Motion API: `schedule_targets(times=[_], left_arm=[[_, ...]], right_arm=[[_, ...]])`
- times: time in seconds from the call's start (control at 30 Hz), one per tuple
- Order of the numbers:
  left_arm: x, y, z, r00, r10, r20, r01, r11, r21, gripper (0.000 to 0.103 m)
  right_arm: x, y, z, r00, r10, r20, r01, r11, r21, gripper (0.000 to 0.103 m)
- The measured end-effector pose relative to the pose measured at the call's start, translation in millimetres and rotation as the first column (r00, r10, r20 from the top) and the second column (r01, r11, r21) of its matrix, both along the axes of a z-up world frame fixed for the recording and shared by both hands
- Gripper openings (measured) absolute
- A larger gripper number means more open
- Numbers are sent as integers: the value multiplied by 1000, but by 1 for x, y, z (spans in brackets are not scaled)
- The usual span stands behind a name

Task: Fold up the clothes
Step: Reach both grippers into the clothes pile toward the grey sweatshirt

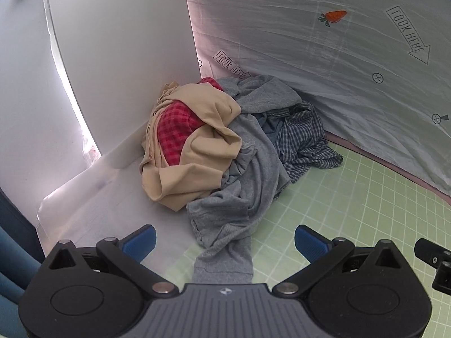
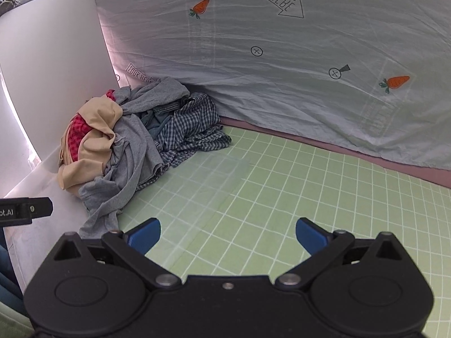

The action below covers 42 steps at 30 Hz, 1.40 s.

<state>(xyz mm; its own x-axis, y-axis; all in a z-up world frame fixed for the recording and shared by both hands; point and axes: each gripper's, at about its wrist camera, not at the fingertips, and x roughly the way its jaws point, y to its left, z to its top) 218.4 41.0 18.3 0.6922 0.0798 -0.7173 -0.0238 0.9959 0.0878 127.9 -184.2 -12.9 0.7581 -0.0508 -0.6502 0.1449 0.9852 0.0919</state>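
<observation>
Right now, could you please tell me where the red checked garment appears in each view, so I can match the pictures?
Left wrist view: red checked garment sits left of centre, wrapped in the beige garment.
Right wrist view: red checked garment lies at the far left, mostly hidden.
Shared landmark: the grey shirt beside it.

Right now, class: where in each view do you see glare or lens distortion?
Left wrist view: a bright strip of glare runs beside the white panel. Right wrist view: the green grid mat has lines that bow, a fisheye effect.
</observation>
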Motion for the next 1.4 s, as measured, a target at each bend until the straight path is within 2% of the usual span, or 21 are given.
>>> schedule_targets(times=[0.27,0.43,0.47,0.53,0.6,0.67,0.7,0.77,0.87,1.03,1.13,1.23,1.33,1.37,1.4], left_arm=[[137,34,-19,999,15,41,-16,999,33,103],[196,62,-48,998,60,1,-60,998,26,100],[201,66,-51,998,70,3,-70,997,25,95],[208,77,-57,994,108,7,-108,994,25,90],[214,91,-62,988,153,11,-153,988,25,79],[216,108,-66,983,183,16,-183,983,2,76],[216,114,-68,982,186,17,-186,983,-9,71],[216,122,-71,984,177,18,-177,984,-18,69],[215,121,-74,987,157,30,-158,987,22,66],[217,129,-78,983,186,5,-186,983,-2,68],[218,127,-79,985,170,-4,-170,985,15,68],[218,131,-79,984,177,-17,-177,984,-13,66],[216,137,-76,982,191,-14,-191,980,-58,48],[214,139,-76,980,201,-8,-201,978,-61,39],[213,142,-75,976,218,-1,-218,975,-52,24]], right_arm=[[121,21,-13,998,-49,-32,47,997,-56,103],[190,32,-33,996,-45,-81,37,995,-91,103],[201,35,-36,995,-42,-88,33,995,-95,103],[218,41,-42,994,-38,-102,29,995,-93,103],[234,46,-48,993,-31,-113,21,996,-86,103],[245,53,-54,992,-22,-126,11,996,-85,103],[250,57,-58,991,-18,-132,6,996,-85,103],[258,63,-63,990,-10,-143,-1,997,-82,103],[267,70,-70,988,4,-156,-16,997,-73,103],[275,77,-72,988,17,-155,-26,998,-53,103],[279,80,-69,990,30,-135,-33,999,-24,102],[284,84,-66,992,50,-119,-49,999,6,95],[291,89,-63,991,82,-104,-78,996,42,85],[293,92,-63,991,93,-100,-90,995,43,81],[295,95,-62,990,104,-95,-101,994,42,79]])
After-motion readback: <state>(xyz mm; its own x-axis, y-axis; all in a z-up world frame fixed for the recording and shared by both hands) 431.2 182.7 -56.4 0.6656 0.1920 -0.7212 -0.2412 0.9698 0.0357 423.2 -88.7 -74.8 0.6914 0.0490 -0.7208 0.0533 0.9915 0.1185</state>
